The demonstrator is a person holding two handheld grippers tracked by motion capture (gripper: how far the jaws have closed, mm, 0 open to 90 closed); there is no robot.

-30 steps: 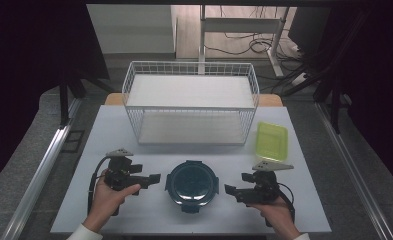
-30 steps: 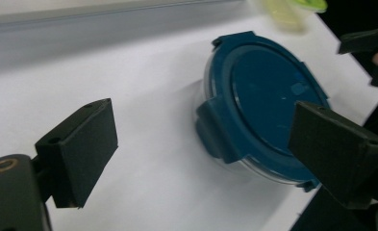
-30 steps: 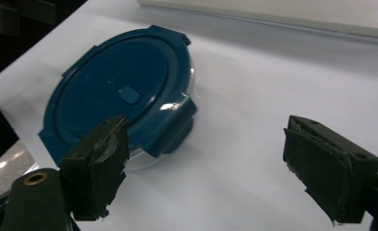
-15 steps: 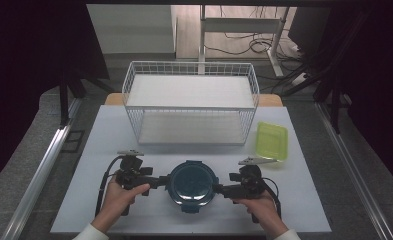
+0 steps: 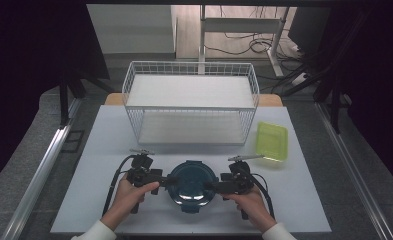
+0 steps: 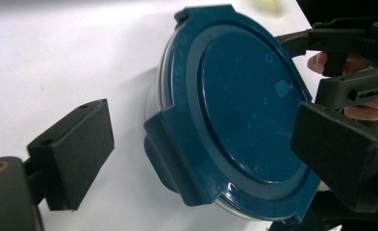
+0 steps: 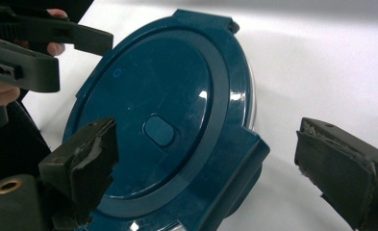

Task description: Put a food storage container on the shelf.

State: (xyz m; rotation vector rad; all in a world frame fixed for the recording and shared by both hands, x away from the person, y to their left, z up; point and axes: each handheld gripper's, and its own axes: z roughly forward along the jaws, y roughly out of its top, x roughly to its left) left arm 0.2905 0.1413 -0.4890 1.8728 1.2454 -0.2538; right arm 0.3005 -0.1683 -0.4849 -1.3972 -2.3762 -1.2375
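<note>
A round clear container with a dark blue lid (image 5: 190, 184) sits at the front middle of the white table (image 5: 99, 145). My left gripper (image 5: 168, 179) reaches its left edge and my right gripper (image 5: 210, 186) its right edge, each held in a hand. In the left gripper view the gripper (image 6: 210, 154) is open, its jaws standing either side of a lid latch tab (image 6: 172, 159) without touching it. The right gripper view has the gripper (image 7: 210, 173) open too, one jaw over the lid (image 7: 153, 110), the other beyond a latch tab (image 7: 244, 163).
A white wire basket (image 5: 191, 100) stands behind the container at the table's back. A flat yellow-green tray (image 5: 272, 141) lies to the right of the basket. Bare table runs along both outer sides of the hands.
Both grippers have moved inward from the sides until their jaws reach the container's edges. The container has stayed in place.
</note>
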